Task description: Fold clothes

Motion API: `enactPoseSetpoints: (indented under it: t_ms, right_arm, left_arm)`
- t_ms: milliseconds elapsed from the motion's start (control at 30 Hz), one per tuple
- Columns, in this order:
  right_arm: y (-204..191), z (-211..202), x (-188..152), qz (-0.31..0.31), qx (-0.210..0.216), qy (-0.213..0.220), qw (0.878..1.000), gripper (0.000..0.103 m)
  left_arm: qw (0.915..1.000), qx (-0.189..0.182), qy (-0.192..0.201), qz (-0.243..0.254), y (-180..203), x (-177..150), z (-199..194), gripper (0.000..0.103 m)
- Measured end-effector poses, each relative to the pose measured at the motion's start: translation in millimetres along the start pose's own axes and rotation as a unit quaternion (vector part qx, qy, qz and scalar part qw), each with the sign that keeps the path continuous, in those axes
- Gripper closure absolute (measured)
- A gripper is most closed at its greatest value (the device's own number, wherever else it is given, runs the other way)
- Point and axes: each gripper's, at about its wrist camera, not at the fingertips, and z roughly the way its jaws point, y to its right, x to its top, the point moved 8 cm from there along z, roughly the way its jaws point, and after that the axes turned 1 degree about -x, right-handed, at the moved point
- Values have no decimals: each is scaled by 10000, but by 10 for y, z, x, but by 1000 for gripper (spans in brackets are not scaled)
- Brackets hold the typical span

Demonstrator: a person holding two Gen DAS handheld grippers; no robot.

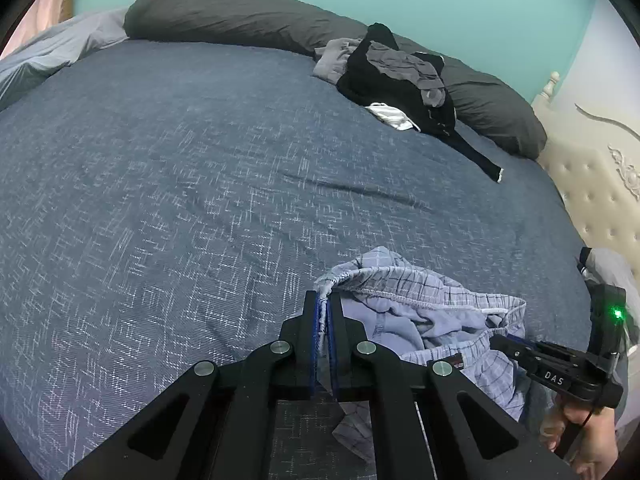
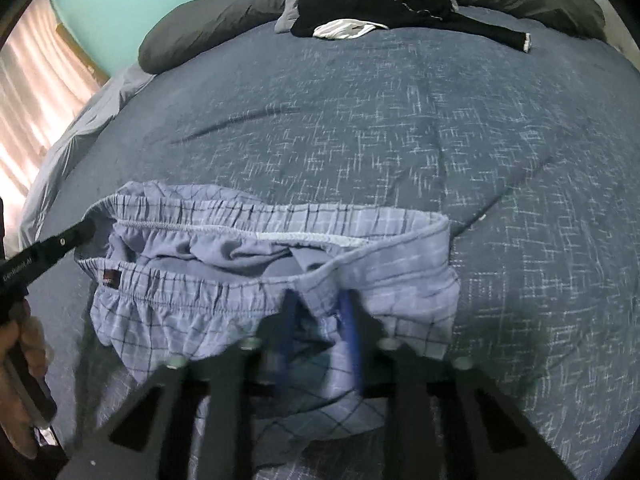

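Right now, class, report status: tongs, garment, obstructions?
Left tongs shut on pale-blue plaid cotton shorts. Right tongs astride waistband, blurred. Nothing blocking.

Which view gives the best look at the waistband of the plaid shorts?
The right wrist view: the plaid shorts lie spread with the whole elastic waistband opened toward the camera. The left wrist view shows the band bunched and foreshortened behind the left tool.

From each wrist we look steeply down, close over the rumpled pale-blue plaid cotton shorts (image 1: 420,300) (image 2: 264,264), sharing them, the blue crosshatched bedspread (image 1: 180,184) (image 2: 400,120) and far dark clothes pile (image 1: 400,80) (image 2: 372,4).
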Motion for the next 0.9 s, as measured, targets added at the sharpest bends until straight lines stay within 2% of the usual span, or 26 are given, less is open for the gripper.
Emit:
enactPoseSetpoints:
  t_ms: [133,300,400,500,567,633,900]
  right_arm:
    - [-59,-68,30,-135,67,99,9998,94]
    - [-52,-272,106,-114,150,344,9992,95]
    - [8,-429,179,2,207,595,9980,96]
    - [57,-564,228,104,225,840,9962,97]
    - [122,-614,249,178,169,923,9954,97]
    - [199,-634,266,287,121,975,9948,97]
    - [702,-816,271,998,35,1214,9876,97]
  left_arm:
    - [10000,-4,2,-53,-19,-7,1,99]
    - [9998,19,62,-212,-82,20,-18,99]
    - [9995,-6,137,-300,-100,42,-44,94]
    - [9992,-27,219,-330,-68,75,-67,79]
    - [9989,-90,297,-358,-42,105,-103,57]
    - [9986,-186,346,-341,10,124,-132,43]
    - [9991,-242,232,-264,49,92,-70,43]
